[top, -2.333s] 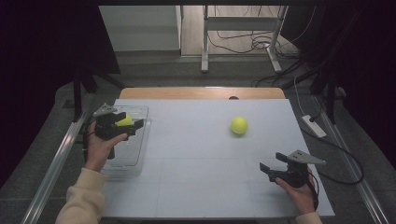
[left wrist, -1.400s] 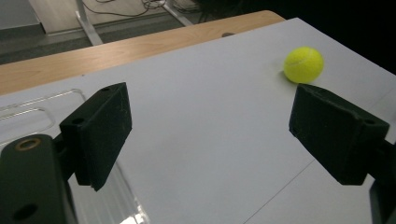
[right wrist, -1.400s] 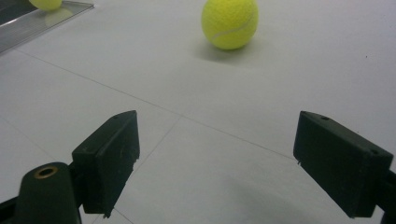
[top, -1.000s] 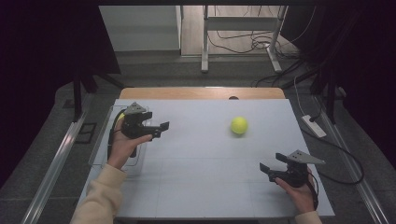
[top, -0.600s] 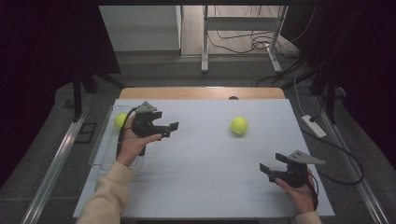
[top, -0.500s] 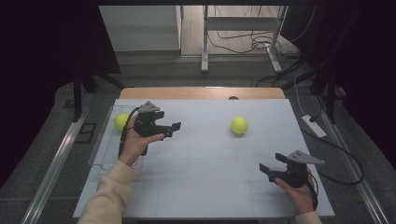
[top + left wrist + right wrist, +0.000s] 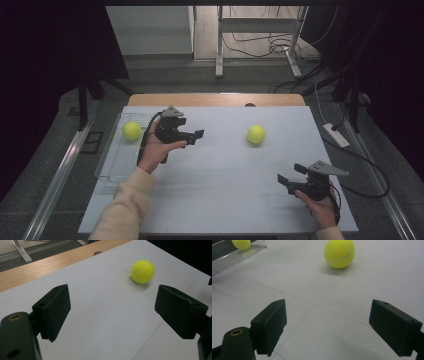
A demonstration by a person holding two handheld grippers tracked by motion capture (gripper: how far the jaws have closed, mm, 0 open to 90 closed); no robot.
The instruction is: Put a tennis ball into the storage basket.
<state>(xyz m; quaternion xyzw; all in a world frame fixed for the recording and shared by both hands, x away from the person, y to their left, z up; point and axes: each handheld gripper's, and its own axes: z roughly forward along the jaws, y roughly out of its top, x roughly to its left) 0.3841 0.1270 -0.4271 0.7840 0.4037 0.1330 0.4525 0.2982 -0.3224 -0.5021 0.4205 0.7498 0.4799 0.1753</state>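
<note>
One tennis ball (image 7: 132, 130) already in clear tray (image 7: 111, 165) at far left; second ball (image 7: 256, 134) loose on white table (image 7: 225, 190), right of centre. Left gripper (image 7: 194, 137) held above table between tray and loose ball, jaws wide, empty, aimed at it. Right gripper (image 7: 286, 181) near right, jaws wide, idle. Judged halfway: one ball left to fetch.

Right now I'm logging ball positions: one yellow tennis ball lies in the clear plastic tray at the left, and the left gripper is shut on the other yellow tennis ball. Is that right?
Not quite. The left gripper is open and holds nothing; the left gripper view shows the second yellow tennis ball lying free on the white table beyond its jaws. The first yellow tennis ball does lie in the clear plastic tray at the left.
</note>
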